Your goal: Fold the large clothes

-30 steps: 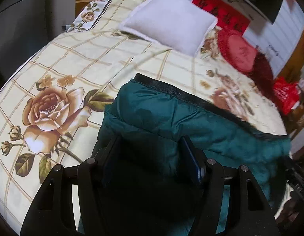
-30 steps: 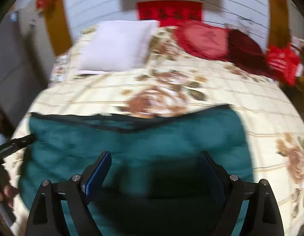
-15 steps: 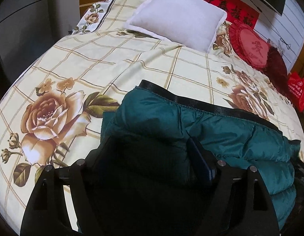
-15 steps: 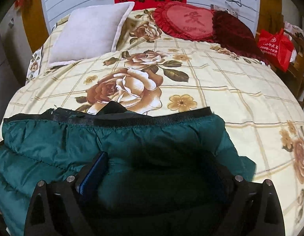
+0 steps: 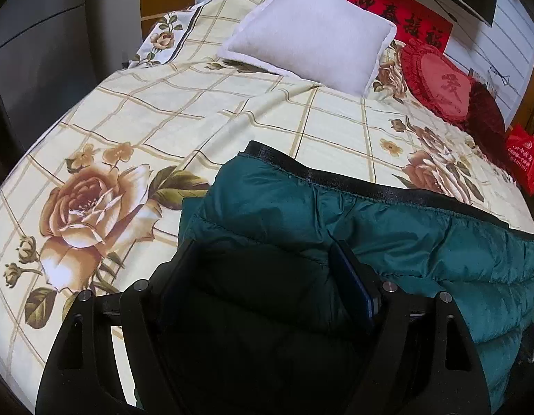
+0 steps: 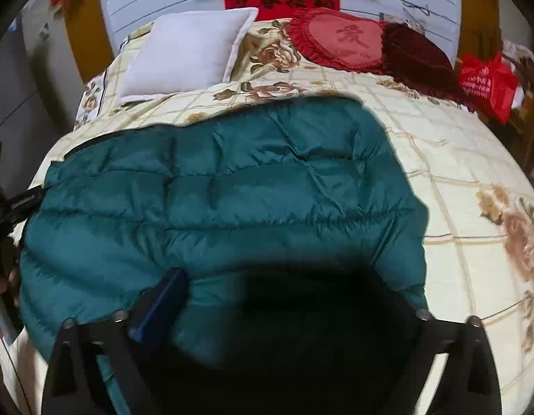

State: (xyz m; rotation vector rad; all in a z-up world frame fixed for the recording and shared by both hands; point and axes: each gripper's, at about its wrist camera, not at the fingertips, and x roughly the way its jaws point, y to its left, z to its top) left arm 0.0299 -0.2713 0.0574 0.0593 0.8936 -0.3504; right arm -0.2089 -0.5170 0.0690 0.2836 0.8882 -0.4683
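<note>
A dark green quilted puffer jacket (image 5: 405, 242) lies folded on the floral bedspread (image 5: 163, 121), its black hem band along the far edge. My left gripper (image 5: 263, 259) stands with its jaws wide apart over the jacket's left end, puffed fabric bulging between them. In the right wrist view the jacket (image 6: 215, 190) spreads across the bed. My right gripper (image 6: 287, 283) stands wide open over its near right part, with dark fabric between the fingers.
A white pillow (image 5: 311, 34), a red heart cushion (image 5: 436, 83) and a dark red cushion (image 5: 488, 117) lie at the head of the bed. A red bag (image 6: 488, 86) sits at the right side. A dark cabinet (image 5: 42, 52) stands left.
Both grippers moved in low over the jacket. In the right wrist view the jacket's folded layer now covers more bedspread and hides most of the black hem band.
</note>
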